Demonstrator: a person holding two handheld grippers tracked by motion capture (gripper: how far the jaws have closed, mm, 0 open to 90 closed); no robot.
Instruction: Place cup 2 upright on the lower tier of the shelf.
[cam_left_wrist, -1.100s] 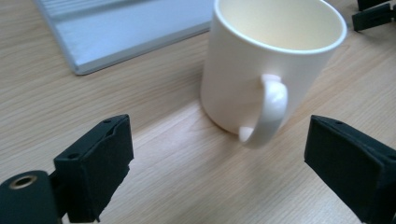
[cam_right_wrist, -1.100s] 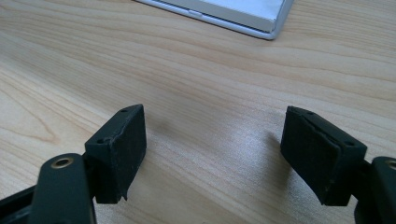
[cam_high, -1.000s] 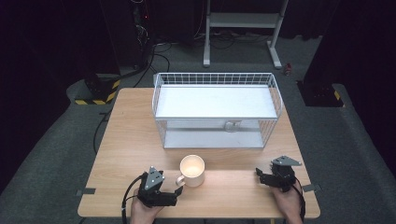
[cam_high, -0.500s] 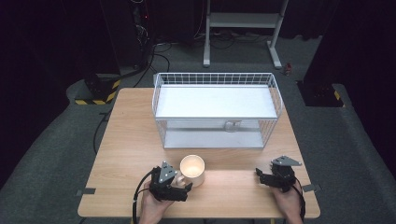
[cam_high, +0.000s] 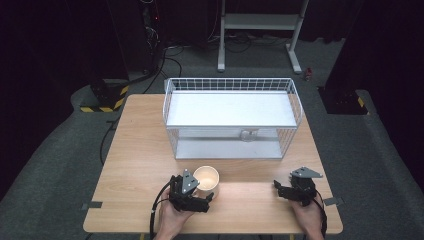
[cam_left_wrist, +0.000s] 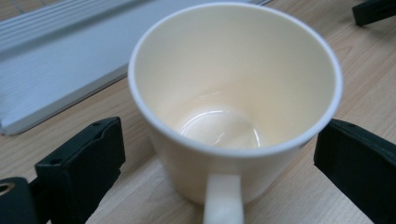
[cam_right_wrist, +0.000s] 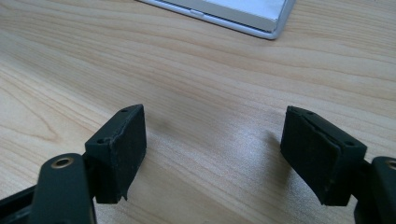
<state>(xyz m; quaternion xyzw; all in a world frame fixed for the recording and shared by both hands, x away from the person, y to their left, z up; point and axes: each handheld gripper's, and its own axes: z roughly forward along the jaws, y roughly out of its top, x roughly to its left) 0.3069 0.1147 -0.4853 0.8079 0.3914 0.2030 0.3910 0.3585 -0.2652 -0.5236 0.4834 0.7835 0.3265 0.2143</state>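
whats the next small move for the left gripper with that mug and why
Probably close the jaws on the mug. The left gripper already straddles it, open, a jaw on each side with gaps left and the handle pointing back at the camera. The right gripper rests open over bare table.

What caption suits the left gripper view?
Open left gripper straddling an empty cream mug, handle facing the camera, on a wooden table.

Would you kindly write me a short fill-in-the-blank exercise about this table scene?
1. The cream ceramic mug stands upright between the open jaws of the ____ gripper.
2. Inside, the mug is ____.
3. The right gripper has only bare light wooden ____ between its open jaws.
4. Beyond the mug stands a white ____ basket with two shelves.

Missing words: left; empty; table; wire
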